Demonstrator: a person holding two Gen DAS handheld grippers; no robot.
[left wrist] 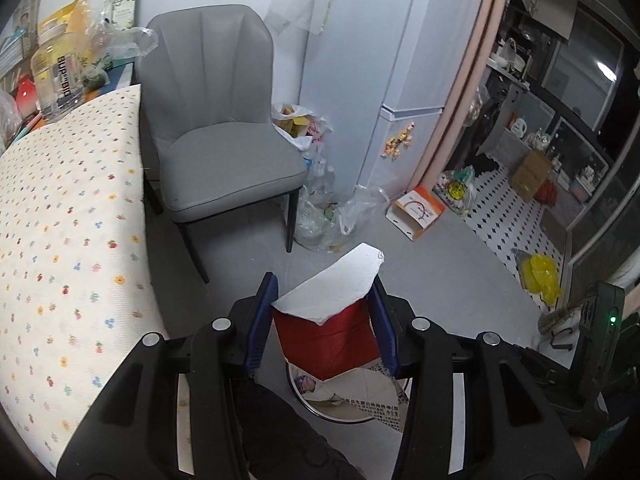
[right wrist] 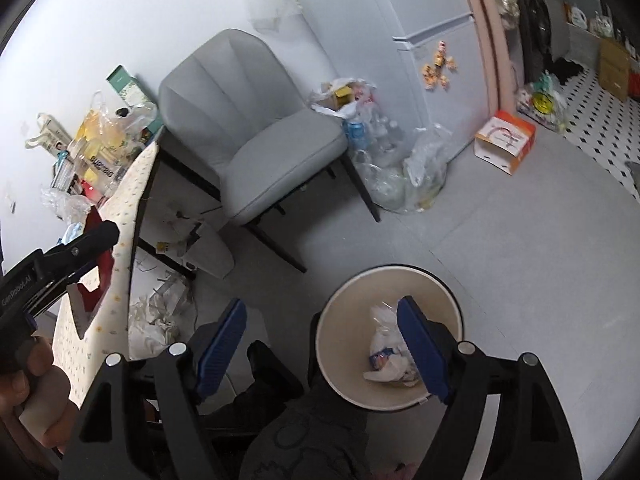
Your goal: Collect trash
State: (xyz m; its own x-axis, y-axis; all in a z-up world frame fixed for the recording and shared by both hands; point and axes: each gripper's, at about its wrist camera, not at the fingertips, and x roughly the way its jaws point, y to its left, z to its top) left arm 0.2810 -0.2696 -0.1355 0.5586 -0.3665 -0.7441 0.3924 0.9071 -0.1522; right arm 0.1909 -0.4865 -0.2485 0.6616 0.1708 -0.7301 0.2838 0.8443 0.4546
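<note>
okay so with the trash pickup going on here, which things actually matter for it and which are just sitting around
Part of the job:
- red and white packet, clamped in the left gripper
- trash bin, some rubbish already inside
- right gripper, open and empty over the bin

Just lying about:
- grey chair
- orange and white box
- fridge

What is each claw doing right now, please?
Left claw: closed on a red-and-white paper scrap.
Right claw: open, holding nothing, above the bin.
</note>
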